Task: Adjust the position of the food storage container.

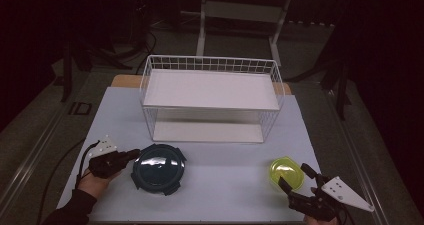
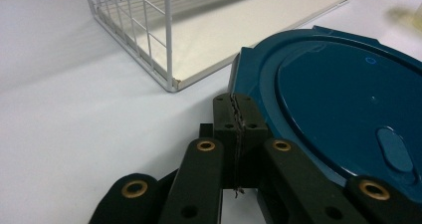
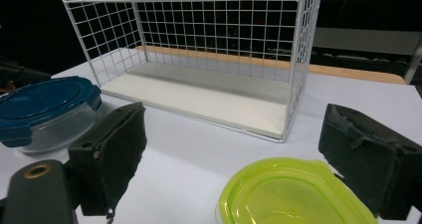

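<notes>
Containers: we are counting two on the white table (image 1: 215, 195): one round container with a dark blue lid (image 1: 158, 168) at front left, and one smaller container with a yellow-green lid (image 1: 287, 173) at front right, the two lying well apart.

Rack: one white wire rack (image 1: 212, 98) is standing behind them at mid-table, and we are counting two white shelves in it, one above the other.

Left gripper: the left gripper (image 1: 134, 155) is lying low beside the blue lid, tips at the lid's left edge. In the left gripper view its jaws are pressing together with nothing between them, and the left gripper (image 2: 238, 115) is sitting just beside, possibly touching, the rim of the round container with a dark blue lid (image 2: 343, 104); the angle is leaving that contact unclear to us.

Right gripper: the right gripper (image 1: 296, 179) is hovering at the near right edge of the green-lidded container. In the right gripper view its jaws are standing wide apart, the right gripper (image 3: 234, 154) framing the container with a yellow-green lid (image 3: 288, 196), whose lid is lying between the pads without either one pressing on it.

Hands: we are seeing two, one on each gripper, entering from the table's near edge.
</notes>
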Motion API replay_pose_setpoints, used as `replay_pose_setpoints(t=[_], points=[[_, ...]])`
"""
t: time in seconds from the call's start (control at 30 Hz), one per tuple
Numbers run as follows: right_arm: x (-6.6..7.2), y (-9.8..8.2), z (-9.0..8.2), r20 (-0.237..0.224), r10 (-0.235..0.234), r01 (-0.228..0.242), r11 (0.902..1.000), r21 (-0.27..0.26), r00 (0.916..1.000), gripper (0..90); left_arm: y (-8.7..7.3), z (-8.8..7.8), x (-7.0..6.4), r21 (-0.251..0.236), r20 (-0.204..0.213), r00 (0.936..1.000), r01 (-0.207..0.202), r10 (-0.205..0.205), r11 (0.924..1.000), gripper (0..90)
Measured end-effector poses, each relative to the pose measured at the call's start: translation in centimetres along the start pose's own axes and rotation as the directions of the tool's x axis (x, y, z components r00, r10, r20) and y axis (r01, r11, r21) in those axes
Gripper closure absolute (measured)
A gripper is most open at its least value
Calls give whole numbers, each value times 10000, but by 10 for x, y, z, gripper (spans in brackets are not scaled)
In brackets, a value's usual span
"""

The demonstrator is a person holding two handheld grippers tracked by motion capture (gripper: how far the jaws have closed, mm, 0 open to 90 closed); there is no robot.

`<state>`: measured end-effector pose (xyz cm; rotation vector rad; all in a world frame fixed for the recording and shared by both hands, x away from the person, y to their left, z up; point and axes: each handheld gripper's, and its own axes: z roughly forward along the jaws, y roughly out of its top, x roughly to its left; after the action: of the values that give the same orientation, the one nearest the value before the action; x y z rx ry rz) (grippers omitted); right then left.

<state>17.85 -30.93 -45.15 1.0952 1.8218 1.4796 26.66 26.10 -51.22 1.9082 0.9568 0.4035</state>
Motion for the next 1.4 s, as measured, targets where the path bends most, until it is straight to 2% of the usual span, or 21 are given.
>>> replay_pose_setpoints(t=[0.37, 0.43, 0.57, 0.73, 0.87, 0.9, 0.93, 1.0, 1.13, 1.23, 1.4], points=[[0, 0, 0, -18, 38, -38, 10000, 5, 10000, 110, 10, 16, 9, 280, -155, 9999, -51, 56, 9996, 887], [-1, 0, 0, -25, 59, -59, 10000, 1, 10000, 110, 8, 12, 9, 208, -221, 9998, 22, -18, 9998, 887], [-1, 0, 0, -29, 66, -66, 10000, -20, 10000, 110, 1, -6, 6, 122, -297, 9995, 80, -76, 9999, 887], [0, 0, 0, -21, 44, -44, 10000, -6, 10000, 110, -10, -29, -4, 480, -196, 9997, 135, -126, 9988, 887], [1, 0, 0, -13, 3, -3, 10000, 4, 10000, 110, -22, -45, -12, 611, -94, 9992, 381, -376, 9974, 887], [1, 0, 0, -13, 3, -3, 10000, 4, 10000, 110, -22, -45, -12, 611, -94, 9992, 381, -376, 9974, 887], [1, 0, 0, -16, 23, -23, 10000, 4, 10000, 110, -29, -48, -17, 755, 57, 9993, 376, -382, 9964, 887], [1, 0, 0, -24, 13, -13, 10000, 9, 10000, 110, -35, -49, -24, 997, 178, 9997, 125, -144, 9949, 887], [1, 0, 0, -35, 34, -34, 10000, 7, 10000, 110, -41, -45, -34, 1039, 418, 9991, 20, -64, 9946, 887], [1, 0, 0, -33, 30, -30, 10000, 12, 10000, 110, -40, -41, -37, 1173, 388, 9992, -134, 89, 9930, 887], [1, 0, 0, -35, 34, -34, 10000, 10, 10000, 110, -40, -40, -35, 1176, 382, 9992, 55, -100, 9930, 887]])
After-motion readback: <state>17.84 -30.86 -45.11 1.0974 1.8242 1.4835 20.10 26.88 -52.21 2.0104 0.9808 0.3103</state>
